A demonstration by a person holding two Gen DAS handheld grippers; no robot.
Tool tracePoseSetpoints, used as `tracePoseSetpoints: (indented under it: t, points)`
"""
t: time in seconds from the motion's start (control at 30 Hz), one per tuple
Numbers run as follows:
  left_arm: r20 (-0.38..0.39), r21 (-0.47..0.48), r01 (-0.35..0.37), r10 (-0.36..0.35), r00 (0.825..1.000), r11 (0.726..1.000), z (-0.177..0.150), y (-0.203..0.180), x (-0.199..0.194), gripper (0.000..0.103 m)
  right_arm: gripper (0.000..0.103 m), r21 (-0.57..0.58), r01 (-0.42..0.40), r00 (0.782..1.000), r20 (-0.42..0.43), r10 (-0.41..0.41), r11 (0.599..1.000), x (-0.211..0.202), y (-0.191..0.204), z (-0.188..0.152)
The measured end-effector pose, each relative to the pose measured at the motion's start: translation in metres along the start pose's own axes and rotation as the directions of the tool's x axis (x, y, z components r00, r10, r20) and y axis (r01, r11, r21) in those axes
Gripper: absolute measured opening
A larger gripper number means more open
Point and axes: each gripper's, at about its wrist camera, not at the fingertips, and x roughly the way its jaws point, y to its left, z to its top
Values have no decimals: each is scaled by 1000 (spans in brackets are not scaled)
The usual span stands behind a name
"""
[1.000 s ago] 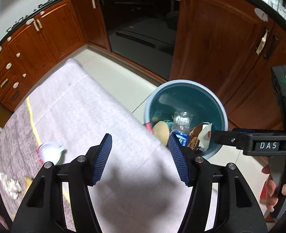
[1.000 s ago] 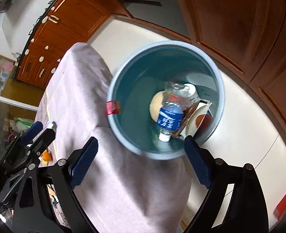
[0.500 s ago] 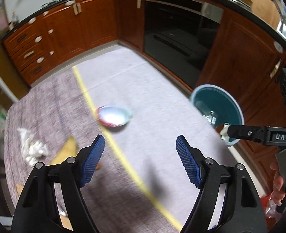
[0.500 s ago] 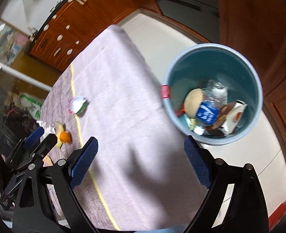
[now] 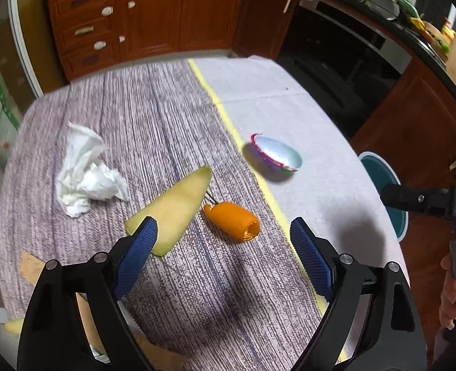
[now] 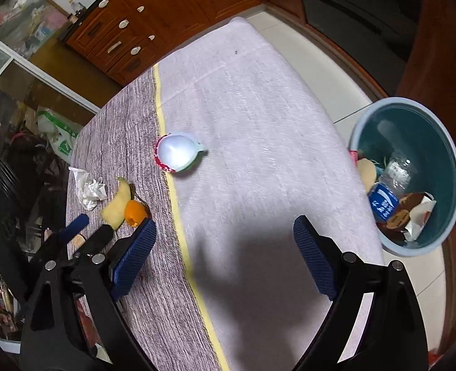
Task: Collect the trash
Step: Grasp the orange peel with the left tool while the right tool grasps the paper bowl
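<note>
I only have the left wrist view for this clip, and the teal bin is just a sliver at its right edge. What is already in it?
Observer: The right wrist view looks straight into the bin. It holds a clear water bottle with a blue label, a torn brown and white wrapper and a pale round piece by the near rim.
Operator: Is the person's other hand carrying anything?
Observer: No. The right gripper has its jaws wide open with nothing between them, above the light cloth.
Operator: Is the bin up on the table?
Observer: No, it stands on the tiled floor, right beside the table's edge.
</note>
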Motion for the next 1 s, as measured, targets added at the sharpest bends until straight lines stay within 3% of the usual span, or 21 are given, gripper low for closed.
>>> tracePoseSetpoints:
  t: [0.13,0.3,0.4,0.43,0.53,0.8,1.0]
  points:
    - [-18,-20,6,-7,1000,1000,1,1,17,87,86,0,-4,1000,-20,4,1000,13,3,4]
    - [-47,-50,15,-18,999,999,5,1,38,77,86,2,3,999,-47,-3,1000,29,-1,11]
    - [-68,-40,33,-35,997,999,3,-3,46,54,86,-8,3,999,-53,-3,1000,37,0,18]
    - [-76,-34,37,-40,996,999,2,-5,48,38,86,-11,2,999,-54,-2,1000,39,1,19]
    - [-56,-3,58,-58,997,998,-3,-10,44,29,86,-27,-2,998,-62,1,1000,49,7,27]
    - [-83,-34,145,-147,986,989,-14,16,33,27,86,-136,-20,996,-84,8,990,89,44,48]
    - [-88,-43,159,-162,983,986,-20,22,30,30,85,-194,11,998,-60,-23,981,110,58,55]
